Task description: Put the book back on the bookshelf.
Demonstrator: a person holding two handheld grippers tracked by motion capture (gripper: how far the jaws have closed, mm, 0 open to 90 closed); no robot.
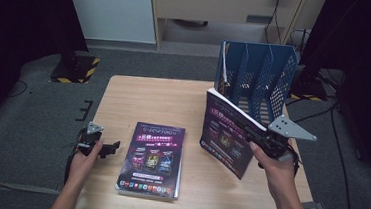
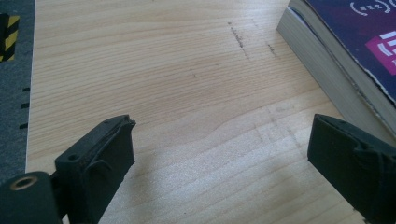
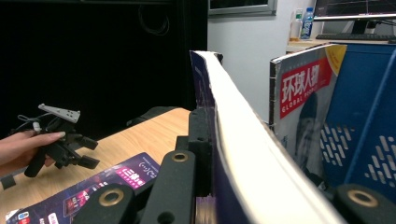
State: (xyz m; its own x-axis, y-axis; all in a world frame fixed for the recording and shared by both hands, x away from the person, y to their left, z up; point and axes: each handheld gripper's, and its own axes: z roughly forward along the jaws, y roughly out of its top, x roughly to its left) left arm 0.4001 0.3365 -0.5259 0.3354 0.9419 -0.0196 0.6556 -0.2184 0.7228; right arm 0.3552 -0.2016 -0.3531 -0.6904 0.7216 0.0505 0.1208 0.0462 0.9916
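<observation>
Right gripper (image 1: 257, 136): clamped on the lifted book (image 1: 229, 133), held upright over the table just in front of the blue file rack (image 1: 256, 75).
Left gripper (image 1: 104, 147): jaws wide apart, nothing between them, resting near the flat book (image 1: 153, 159).
Rack: one magazine (image 3: 299, 98) already slotted.
Progress: roughly midway, I'd judge; held book not yet in, flat one untouched.

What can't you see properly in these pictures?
- Right gripper: in the right gripper view the held book hides the far jaw's pad.
- Magazine in the blue file rack: the held book hides its lower left part in that view.
- Flat book: its small print is too tiny in the high view; the left gripper view's edge cuts it off.
- Left gripper: the person's hand partly covers it in the high view.
</observation>
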